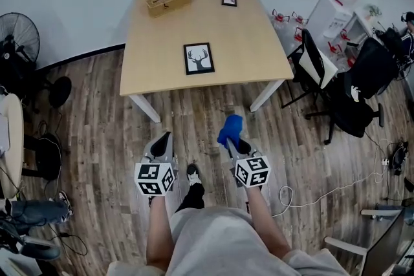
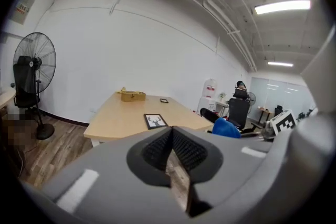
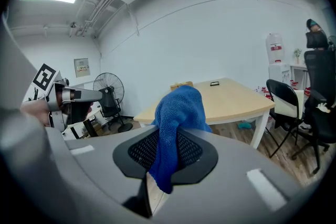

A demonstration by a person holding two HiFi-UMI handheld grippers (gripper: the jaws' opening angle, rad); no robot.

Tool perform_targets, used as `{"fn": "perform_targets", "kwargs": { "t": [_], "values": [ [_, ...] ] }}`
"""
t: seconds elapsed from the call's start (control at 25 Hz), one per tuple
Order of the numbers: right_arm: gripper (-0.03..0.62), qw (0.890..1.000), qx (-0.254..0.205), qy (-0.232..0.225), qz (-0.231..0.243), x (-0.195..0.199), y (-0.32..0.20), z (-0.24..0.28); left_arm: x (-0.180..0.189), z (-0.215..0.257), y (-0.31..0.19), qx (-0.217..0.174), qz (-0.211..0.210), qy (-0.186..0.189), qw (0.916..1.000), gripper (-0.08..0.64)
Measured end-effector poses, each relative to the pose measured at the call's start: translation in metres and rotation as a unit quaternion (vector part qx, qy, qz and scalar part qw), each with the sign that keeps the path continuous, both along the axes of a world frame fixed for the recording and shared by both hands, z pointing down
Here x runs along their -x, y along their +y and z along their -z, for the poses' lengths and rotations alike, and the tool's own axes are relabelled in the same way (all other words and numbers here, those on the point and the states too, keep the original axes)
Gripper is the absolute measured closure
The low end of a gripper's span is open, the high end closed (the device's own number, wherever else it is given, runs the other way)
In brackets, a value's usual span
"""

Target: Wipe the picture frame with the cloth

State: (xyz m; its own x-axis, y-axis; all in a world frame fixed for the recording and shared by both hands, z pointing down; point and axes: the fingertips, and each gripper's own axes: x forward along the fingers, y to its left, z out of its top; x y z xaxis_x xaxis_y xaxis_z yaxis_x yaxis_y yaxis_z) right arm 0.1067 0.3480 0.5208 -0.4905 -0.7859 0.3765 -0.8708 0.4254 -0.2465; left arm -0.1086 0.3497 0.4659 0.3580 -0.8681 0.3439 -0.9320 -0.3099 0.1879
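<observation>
A black picture frame (image 1: 198, 58) with a deer print lies flat near the front edge of the light wooden table (image 1: 246, 42); it also shows in the left gripper view as the picture frame (image 2: 155, 121). My right gripper (image 1: 231, 141) is shut on a blue cloth (image 1: 230, 129), which bunches above its jaws as the blue cloth (image 3: 176, 123). My left gripper (image 1: 162, 142) is shut with nothing in it. Both hang over the wood floor, well short of the table.
A wooden box (image 1: 168, 0) and a small dark frame (image 1: 229, 0) sit at the table's far side. Black office chairs (image 1: 349, 94) stand to the right, a standing fan (image 1: 19, 42) to the left. Cables lie on the floor at right.
</observation>
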Motion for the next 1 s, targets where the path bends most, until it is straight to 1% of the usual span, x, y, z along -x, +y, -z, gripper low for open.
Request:
{"fn": "perform_targets", "kwargs": {
  "t": [0.2,0.36,0.52,0.72,0.88,1.0],
  "values": [
    [0.535,1.0,0.012,0.006,-0.01,0.038,-0.067,-0.007,0.036,-0.004,-0.078,0.009,-0.014,-0.002,0.9999,0.508],
    [0.535,0.999,0.021,0.018,-0.022,0.052,-0.106,-0.013,0.051,-0.008,-0.126,0.015,-0.028,0.003,0.9995,0.508],
    [0.535,0.998,0.033,0.027,-0.035,0.052,-0.136,-0.02,0.06,-0.017,-0.157,0.025,-0.036,0.01,0.999,0.508],
    [0.535,0.997,0.041,0.037,-0.051,0.041,-0.168,-0.027,0.065,-0.029,-0.185,0.039,-0.042,0.011,0.9983,0.508],
    [0.535,0.997,0.04,0.044,-0.052,0.035,-0.198,-0.03,0.068,-0.035,-0.214,0.044,-0.041,0.013,0.9981,0.508],
    [0.535,0.997,0.038,0.043,-0.05,0.029,-0.229,-0.035,0.062,-0.043,-0.242,0.046,-0.044,0.008,0.998,0.508]
  ]
}}
